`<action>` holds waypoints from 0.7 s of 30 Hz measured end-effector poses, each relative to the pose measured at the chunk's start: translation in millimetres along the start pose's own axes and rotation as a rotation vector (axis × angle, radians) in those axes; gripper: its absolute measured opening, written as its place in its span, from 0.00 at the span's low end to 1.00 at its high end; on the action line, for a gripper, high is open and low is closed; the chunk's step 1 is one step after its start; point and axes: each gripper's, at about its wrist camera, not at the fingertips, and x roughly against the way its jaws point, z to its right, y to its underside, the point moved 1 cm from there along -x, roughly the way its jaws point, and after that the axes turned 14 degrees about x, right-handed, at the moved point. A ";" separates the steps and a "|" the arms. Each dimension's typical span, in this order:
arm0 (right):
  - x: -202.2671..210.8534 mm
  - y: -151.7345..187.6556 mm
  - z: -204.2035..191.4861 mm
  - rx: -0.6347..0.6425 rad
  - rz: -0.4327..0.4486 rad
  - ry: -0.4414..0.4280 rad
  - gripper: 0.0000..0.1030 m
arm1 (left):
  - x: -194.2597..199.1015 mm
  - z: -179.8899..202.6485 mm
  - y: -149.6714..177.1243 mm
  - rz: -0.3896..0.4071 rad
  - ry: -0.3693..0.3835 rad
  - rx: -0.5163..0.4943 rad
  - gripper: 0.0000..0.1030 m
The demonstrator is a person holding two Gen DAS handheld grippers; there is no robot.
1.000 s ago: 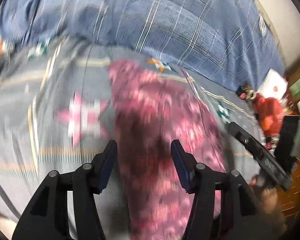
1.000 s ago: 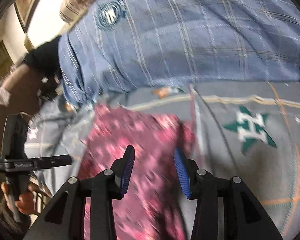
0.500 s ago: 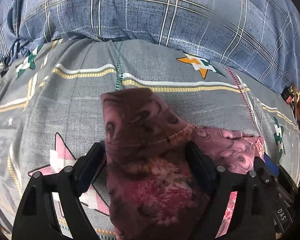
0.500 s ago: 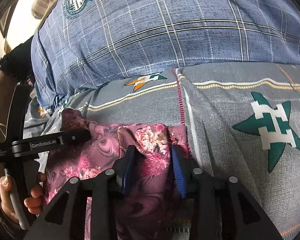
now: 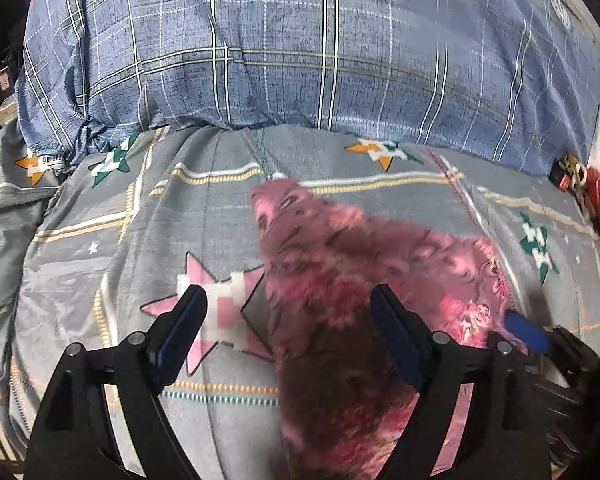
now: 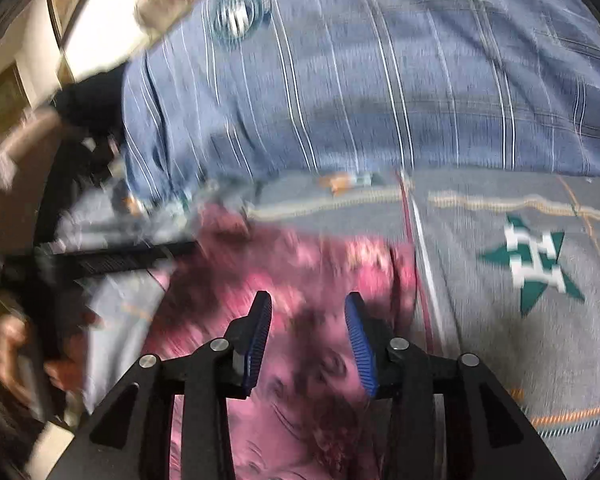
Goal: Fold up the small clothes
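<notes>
Pink garment (image 5: 340,280) blurred on bedspread (image 5: 100,260), left claw (image 5: 288,332) and right claw (image 6: 308,340) both spread, empty.

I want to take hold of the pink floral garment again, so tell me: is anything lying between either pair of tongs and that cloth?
Nothing visible does. The pink floral garment lies bare on the grey star-patterned bedspread, right ahead of the open left tongs and the open right tongs. The blue plaid pillow sits beyond it.

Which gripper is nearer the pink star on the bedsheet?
Left. The left gripper hangs open with the pink star between its fingers; the right gripper is over the pink floral garment, farther right.
</notes>
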 end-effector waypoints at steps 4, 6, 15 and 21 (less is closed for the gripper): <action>-10.5 6.8 4.0 -0.028 -0.040 0.030 0.40 | 12.6 -7.2 13.6 -0.012 0.011 -0.023 0.82; 1.7 2.8 2.5 -0.048 -0.011 0.020 0.42 | 15.6 -12.6 23.9 -0.034 0.052 -0.030 0.82; 5.6 9.2 4.9 -0.023 -0.069 0.018 0.51 | -4.4 -36.6 45.1 -0.139 0.166 0.053 0.86; 0.0 -28.3 20.7 -0.078 0.040 0.000 0.29 | -15.6 -34.6 25.4 -0.122 0.142 0.102 0.87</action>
